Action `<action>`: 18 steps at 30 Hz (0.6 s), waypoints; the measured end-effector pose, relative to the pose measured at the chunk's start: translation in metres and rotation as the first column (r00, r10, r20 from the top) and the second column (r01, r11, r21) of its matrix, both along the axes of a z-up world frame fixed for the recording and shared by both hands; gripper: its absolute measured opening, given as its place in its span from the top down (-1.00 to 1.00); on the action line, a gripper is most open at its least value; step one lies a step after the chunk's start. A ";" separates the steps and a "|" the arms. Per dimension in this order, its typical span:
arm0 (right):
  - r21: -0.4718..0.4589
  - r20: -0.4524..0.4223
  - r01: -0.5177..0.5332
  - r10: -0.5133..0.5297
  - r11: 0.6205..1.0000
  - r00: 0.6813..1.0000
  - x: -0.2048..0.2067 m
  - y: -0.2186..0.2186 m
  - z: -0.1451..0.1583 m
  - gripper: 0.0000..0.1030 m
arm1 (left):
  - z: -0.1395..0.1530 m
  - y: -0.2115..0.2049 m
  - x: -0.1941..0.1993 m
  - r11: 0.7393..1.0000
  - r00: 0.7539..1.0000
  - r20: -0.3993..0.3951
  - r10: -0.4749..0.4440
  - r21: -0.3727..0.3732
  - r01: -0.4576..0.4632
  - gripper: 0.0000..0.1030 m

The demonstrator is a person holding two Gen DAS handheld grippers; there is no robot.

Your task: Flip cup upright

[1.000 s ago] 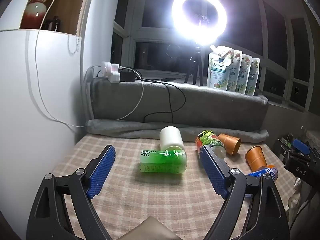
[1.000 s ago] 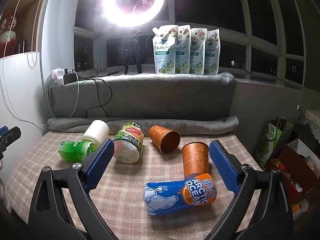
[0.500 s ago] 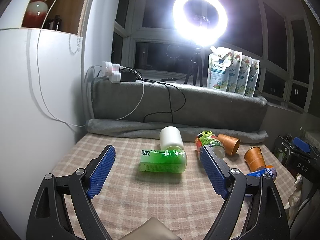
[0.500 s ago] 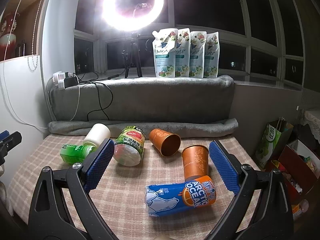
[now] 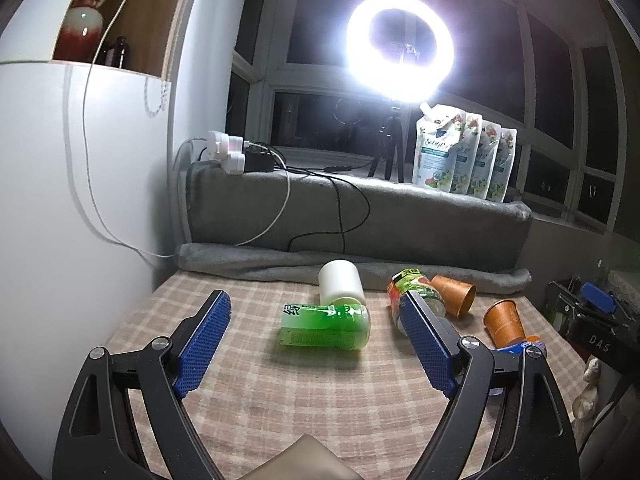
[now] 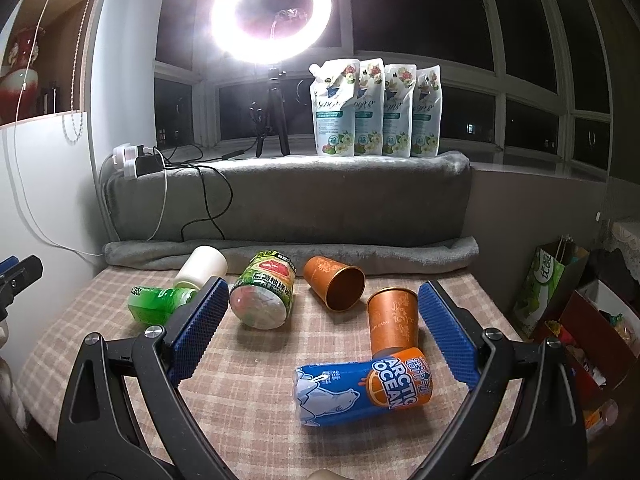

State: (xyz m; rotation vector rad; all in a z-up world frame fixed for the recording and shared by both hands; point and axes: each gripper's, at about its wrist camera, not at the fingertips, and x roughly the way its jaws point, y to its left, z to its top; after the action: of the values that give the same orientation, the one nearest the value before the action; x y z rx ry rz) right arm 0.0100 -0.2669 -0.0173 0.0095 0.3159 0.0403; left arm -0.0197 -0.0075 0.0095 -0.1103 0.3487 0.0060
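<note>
Several cups lie on their sides on a checked tablecloth (image 5: 248, 392). A green cup (image 5: 324, 326) (image 6: 154, 302) lies in front of a white cup (image 5: 340, 286) (image 6: 200, 266). Further right are a green-and-red labelled cup (image 6: 262, 294) (image 5: 414, 286) and a copper cup (image 6: 334, 288) (image 5: 454, 300) with its mouth toward me. A second copper cup (image 6: 394, 320) (image 5: 504, 322) stands on end, touching a blue "Arctic Ocean" cup (image 6: 364, 390). My left gripper (image 5: 311, 304) hangs open short of the green cup. My right gripper (image 6: 322, 292) is open too, back from the copper cups.
A grey blanket-covered ledge (image 6: 320, 200) runs along the back with a ring light (image 6: 272, 12) on a tripod, several pouches (image 6: 376, 108), a power strip (image 5: 228, 156) and trailing cables. A white cabinet (image 5: 60, 200) walls the left. Bags (image 6: 552, 276) sit past the table's right edge.
Both grippers drift only slightly and stay open. Nothing on the table has moved.
</note>
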 end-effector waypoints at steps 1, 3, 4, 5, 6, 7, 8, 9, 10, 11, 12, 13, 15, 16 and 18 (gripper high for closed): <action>0.001 -0.003 -0.001 0.001 1.000 1.000 0.000 -0.001 0.000 -0.89 | 0.001 -0.001 0.000 1.000 1.000 -0.001 -0.003 -0.001 0.003 -0.68; 0.000 -0.005 -0.004 0.004 1.000 1.000 -0.002 -0.004 -0.002 -0.89 | 0.001 -0.002 0.000 1.000 1.000 -0.003 -0.009 -0.002 0.009 -0.68; 0.000 -0.006 -0.004 0.004 1.000 1.000 -0.001 -0.004 -0.002 -0.89 | 0.001 -0.002 0.000 1.000 1.000 -0.003 -0.011 -0.002 0.011 -0.68; -0.001 -0.006 -0.004 0.004 1.000 1.000 -0.002 -0.005 -0.003 -0.89 | 0.002 -0.004 0.001 1.000 1.000 -0.004 -0.014 0.000 0.014 -0.68; 0.000 -0.008 -0.005 0.005 1.000 1.000 -0.001 -0.006 -0.004 -0.89 | 0.002 -0.005 0.003 1.000 1.000 -0.005 -0.017 0.001 0.017 -0.68; 0.000 -0.011 -0.006 0.006 1.000 1.000 -0.001 -0.007 -0.005 -0.89 | 0.002 -0.006 0.005 1.000 1.000 -0.006 -0.020 0.001 0.020 -0.68; 0.002 -0.013 -0.006 0.006 1.000 1.000 0.000 -0.008 -0.005 -0.89 | 0.003 -0.007 0.006 1.000 1.000 -0.007 -0.023 0.001 0.023 -0.68; 0.004 -0.016 -0.004 0.004 1.000 1.000 0.002 -0.009 -0.006 -0.89 | 0.003 -0.009 0.008 1.000 1.000 -0.009 -0.027 0.001 0.027 -0.68; 0.006 -0.016 -0.003 0.003 1.000 1.000 0.002 -0.010 -0.006 -0.89 | 0.003 -0.010 0.009 0.999 0.999 -0.010 -0.033 0.001 0.033 -0.68; 0.008 -0.017 -0.001 0.002 1.000 1.000 0.004 -0.011 -0.005 -0.89 | 0.003 -0.011 0.011 0.999 0.999 -0.012 -0.038 0.004 0.038 -0.68; 0.012 -0.016 0.001 -0.001 1.000 1.000 0.004 -0.011 -0.005 -0.89 | 0.003 -0.012 0.012 0.999 0.999 -0.015 -0.041 0.007 0.042 -0.68; 0.016 -0.015 0.001 -0.001 1.000 1.000 0.004 -0.012 -0.005 -0.89 | 0.003 -0.014 0.014 0.999 0.999 -0.017 -0.047 0.009 0.047 -0.68; 0.014 -0.013 0.001 -0.001 1.000 1.000 0.004 -0.011 -0.005 -0.89 | 0.003 -0.016 0.017 0.998 0.998 -0.022 -0.054 0.013 0.054 -0.68; 0.013 -0.012 0.001 -0.001 1.000 1.000 0.005 -0.011 -0.005 -0.89 | 0.003 -0.016 0.017 0.998 0.998 -0.024 -0.057 0.015 0.057 -0.68; 0.013 -0.011 -0.001 0.001 1.000 1.000 0.007 -0.011 -0.005 -0.90 | 0.002 -0.018 0.018 0.998 0.998 -0.027 -0.062 0.021 0.062 -0.68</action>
State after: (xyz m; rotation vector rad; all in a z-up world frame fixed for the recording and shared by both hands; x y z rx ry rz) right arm 0.0168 -0.2776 -0.0219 0.0228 0.3264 0.0435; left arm -0.0019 -0.0254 0.0120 -0.0777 0.3782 -0.0501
